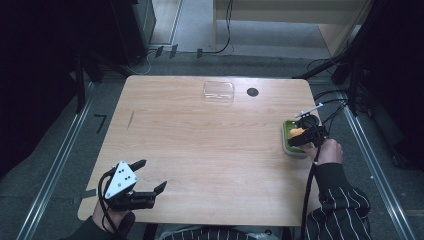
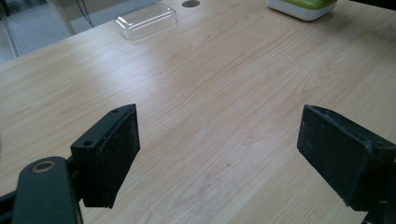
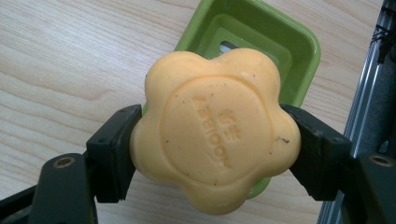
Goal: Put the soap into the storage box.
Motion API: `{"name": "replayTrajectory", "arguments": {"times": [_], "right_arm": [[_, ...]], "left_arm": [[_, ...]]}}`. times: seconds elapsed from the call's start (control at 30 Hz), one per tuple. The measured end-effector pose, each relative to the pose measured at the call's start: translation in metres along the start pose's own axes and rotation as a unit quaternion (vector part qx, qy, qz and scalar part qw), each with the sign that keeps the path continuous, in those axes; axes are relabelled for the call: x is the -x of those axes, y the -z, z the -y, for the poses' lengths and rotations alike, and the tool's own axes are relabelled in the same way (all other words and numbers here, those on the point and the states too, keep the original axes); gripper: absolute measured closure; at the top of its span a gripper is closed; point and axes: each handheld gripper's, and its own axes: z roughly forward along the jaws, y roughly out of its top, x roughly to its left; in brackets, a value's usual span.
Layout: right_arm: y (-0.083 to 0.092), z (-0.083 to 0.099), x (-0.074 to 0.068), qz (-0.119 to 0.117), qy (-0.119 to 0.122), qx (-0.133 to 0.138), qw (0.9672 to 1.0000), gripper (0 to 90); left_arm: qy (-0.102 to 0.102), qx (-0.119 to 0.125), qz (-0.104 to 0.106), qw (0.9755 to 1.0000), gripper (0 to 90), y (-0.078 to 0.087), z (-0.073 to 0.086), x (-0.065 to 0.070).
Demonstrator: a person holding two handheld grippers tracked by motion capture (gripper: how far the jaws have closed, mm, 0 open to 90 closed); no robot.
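At the right edge of the high view, the right gripper (image 1: 303, 136) clasps an orange flower-shaped soap (image 3: 215, 133) above the green soap dish (image 3: 285, 42). The soap's embossed flat face points at the camera; roundish, no clear long axis. The left gripper (image 1: 150, 176), lower left, gapes empty over the tabletop (image 1: 210, 150)

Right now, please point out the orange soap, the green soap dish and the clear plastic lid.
orange soap (image 3: 215, 130), right gripper view, its embossed face.
green soap dish (image 3: 299, 39), right gripper view, its far rim.
clear plastic lid (image 1: 218, 92), high view, its flat top.
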Motion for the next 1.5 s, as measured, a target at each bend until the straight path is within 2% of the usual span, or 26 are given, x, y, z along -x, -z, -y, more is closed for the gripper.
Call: {"name": "replayTrajectory", "arguments": {"times": [0.83, 1.17, 1.5], "right_arm": [[-0.023, -0.014, 0.015, -0.012, -0.014, -0.024, 0.9995, 25.8], [-0.029, -0.015, 0.018, -0.011, -0.016, -0.032, 0.9993, 25.8], [-0.032, -0.016, 0.019, -0.008, -0.007, -0.037, 0.9993, 25.8]], "left_arm": [[-0.001, -0.002, 0.000, 1.0000, 13.6, 0.000, 0.000, 0.000], [0.000, -0.002, 0.001, 1.0000, 13.6, -0.001, 0.000, 0.000], [0.000, -0.003, 0.001, 1.0000, 13.6, -0.001, 0.000, 0.000]]}}
